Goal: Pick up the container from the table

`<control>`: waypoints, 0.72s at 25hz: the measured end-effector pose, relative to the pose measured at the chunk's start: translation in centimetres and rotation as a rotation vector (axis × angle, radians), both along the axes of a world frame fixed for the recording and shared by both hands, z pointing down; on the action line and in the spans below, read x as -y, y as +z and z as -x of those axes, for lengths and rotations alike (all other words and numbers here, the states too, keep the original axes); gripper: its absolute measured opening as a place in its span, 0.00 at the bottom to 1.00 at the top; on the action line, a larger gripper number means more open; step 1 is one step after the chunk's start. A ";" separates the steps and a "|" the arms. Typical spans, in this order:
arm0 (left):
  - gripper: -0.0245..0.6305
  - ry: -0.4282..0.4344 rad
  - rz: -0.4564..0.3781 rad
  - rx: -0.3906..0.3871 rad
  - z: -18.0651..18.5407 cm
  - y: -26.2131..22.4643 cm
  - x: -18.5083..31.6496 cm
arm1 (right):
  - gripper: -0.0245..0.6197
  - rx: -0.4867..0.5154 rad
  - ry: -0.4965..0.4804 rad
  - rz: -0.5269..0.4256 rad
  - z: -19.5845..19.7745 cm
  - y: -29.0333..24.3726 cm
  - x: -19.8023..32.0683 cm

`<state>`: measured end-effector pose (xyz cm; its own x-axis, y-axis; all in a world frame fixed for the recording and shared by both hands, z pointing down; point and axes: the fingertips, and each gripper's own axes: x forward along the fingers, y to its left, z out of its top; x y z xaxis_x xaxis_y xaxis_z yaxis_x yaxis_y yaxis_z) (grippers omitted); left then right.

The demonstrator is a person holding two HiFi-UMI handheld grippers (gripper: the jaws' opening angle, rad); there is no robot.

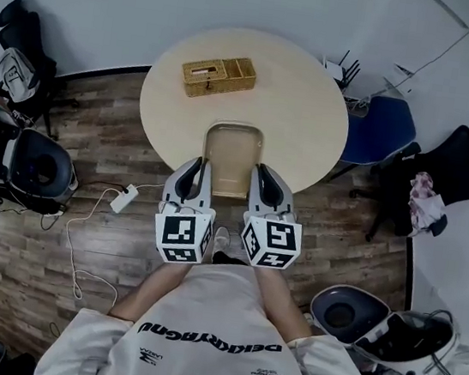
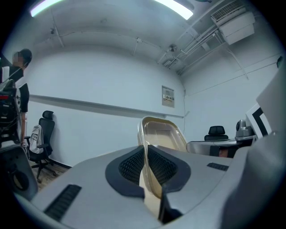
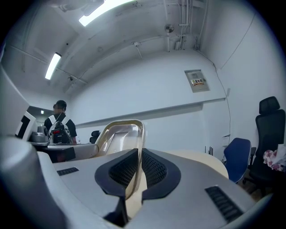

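Note:
A clear plastic container [image 1: 232,152] is held tilted over the near edge of the round beige table [image 1: 306,106]. My left gripper [image 1: 195,170] is shut on its left rim, and my right gripper [image 1: 266,180] is shut on its right rim. In the left gripper view the container [image 2: 163,134] rises up from between the black pads [image 2: 132,166], where the left gripper [image 2: 146,156] pinches its wall. In the right gripper view the container [image 3: 119,134] is clamped the same way by the right gripper [image 3: 139,163].
A wicker box [image 1: 218,76] sits at the table's far side. A blue chair [image 1: 381,129] and a black chair [image 1: 458,166] stand to the right. A power strip [image 1: 123,199] and cables lie on the wooden floor at left. A person [image 3: 59,118] stands far off.

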<state>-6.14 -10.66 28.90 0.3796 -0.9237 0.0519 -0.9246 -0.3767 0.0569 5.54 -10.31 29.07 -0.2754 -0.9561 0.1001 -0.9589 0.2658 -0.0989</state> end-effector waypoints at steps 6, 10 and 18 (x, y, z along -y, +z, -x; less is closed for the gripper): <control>0.10 -0.003 -0.009 -0.001 0.1 -0.1 -0.7 | 0.13 0.005 -0.004 -0.009 0.1 -0.1 -0.7; 0.10 -0.003 -0.010 -0.008 0.2 0.1 -1.3 | 0.13 0.006 -0.004 -0.012 0.1 0.1 -1.3; 0.09 -0.008 -0.009 -0.007 -0.1 0.2 -1.5 | 0.13 0.005 -0.006 -0.008 -0.2 0.3 -1.5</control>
<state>-6.03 -9.18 29.07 0.3726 -0.9271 0.0407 -0.9271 -0.3699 0.0602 5.70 -8.80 29.42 -0.2812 -0.9553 0.0915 -0.9569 0.2719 -0.1019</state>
